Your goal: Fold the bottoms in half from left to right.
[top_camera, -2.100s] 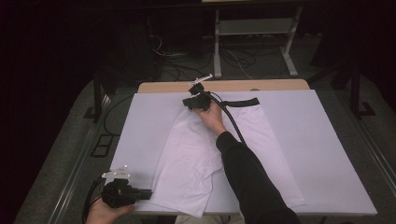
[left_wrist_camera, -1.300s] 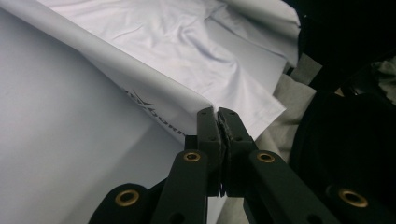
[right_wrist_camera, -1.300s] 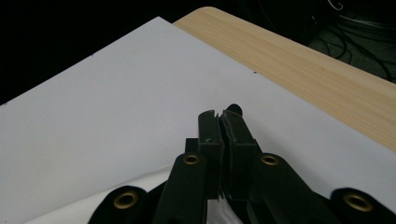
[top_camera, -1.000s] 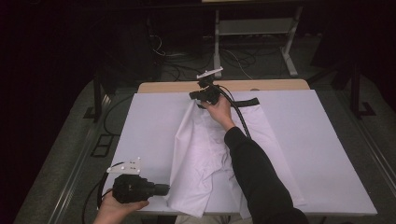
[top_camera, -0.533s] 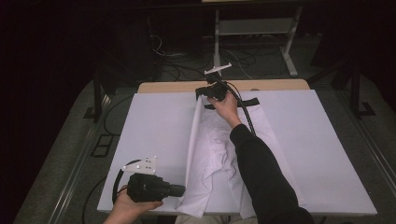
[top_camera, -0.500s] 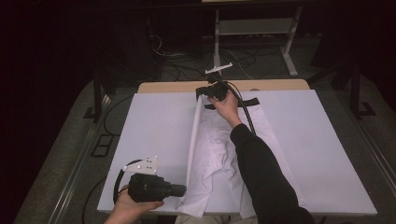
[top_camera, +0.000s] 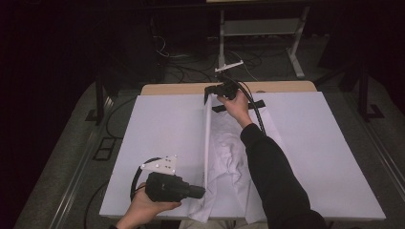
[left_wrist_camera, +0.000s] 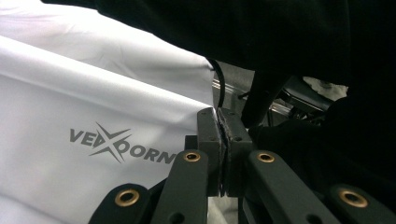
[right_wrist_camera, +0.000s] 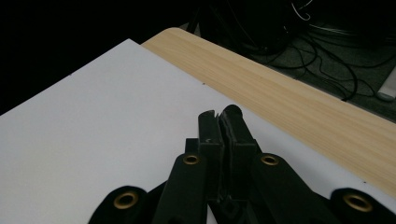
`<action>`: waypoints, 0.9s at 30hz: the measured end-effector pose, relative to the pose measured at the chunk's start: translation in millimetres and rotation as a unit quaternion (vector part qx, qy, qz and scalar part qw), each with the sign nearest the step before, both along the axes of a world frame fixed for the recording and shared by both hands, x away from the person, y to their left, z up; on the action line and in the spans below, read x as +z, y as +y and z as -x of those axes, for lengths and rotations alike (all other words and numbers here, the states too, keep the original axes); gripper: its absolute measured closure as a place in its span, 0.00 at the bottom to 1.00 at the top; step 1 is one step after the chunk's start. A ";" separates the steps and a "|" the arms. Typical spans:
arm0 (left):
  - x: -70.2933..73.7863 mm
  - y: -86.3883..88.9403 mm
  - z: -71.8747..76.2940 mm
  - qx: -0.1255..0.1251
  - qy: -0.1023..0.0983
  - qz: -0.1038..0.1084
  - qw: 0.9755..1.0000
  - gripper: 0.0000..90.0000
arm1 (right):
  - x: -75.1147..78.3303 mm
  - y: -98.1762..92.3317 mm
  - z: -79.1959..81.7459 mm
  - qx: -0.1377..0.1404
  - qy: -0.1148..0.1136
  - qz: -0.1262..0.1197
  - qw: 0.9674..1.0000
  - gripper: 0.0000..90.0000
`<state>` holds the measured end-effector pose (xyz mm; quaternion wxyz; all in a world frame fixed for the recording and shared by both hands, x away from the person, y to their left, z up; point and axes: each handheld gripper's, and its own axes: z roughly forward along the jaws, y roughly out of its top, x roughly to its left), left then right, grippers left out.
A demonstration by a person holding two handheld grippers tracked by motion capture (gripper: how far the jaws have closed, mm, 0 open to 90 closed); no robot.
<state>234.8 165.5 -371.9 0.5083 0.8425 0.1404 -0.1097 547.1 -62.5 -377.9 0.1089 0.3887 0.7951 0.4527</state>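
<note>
Both the left gripper (top_camera: pixel 199 192) and right gripper (top_camera: pixel 208 95) stay clenched on one edge of the white garment (top_camera: pixel 224 157), now lifted taut above the white table cover (top_camera: pixel 157 129). Earlier that edge lay flat, so a lengthwise fold looks underway

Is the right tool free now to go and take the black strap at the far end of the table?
Probably not yet. The right tool is shut on the far edge of the white cloth, and the left tool holds the near edge. The strap lies close beside the right hand; the tool must let go first.
</note>
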 end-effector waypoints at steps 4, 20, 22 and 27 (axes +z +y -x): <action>1.4 -9.0 -2.2 -0.010 0.001 0.001 1.000 0.97 | 3.1 -4.3 -0.2 -0.001 -0.001 0.003 1.000 0.96; 4.7 -47.1 -10.8 -0.048 -0.001 0.012 0.999 0.97 | 13.1 -24.6 0.9 -0.007 -0.009 0.008 1.000 0.96; 4.4 -53.8 -11.0 -0.054 -0.002 0.014 0.998 0.97 | 14.0 -27.9 1.5 -0.008 -0.010 0.007 1.000 0.96; 3.7 -64.1 -13.4 -0.062 0.002 0.014 0.998 0.97 | 14.9 -36.2 3.1 -0.009 -0.012 0.008 1.000 0.96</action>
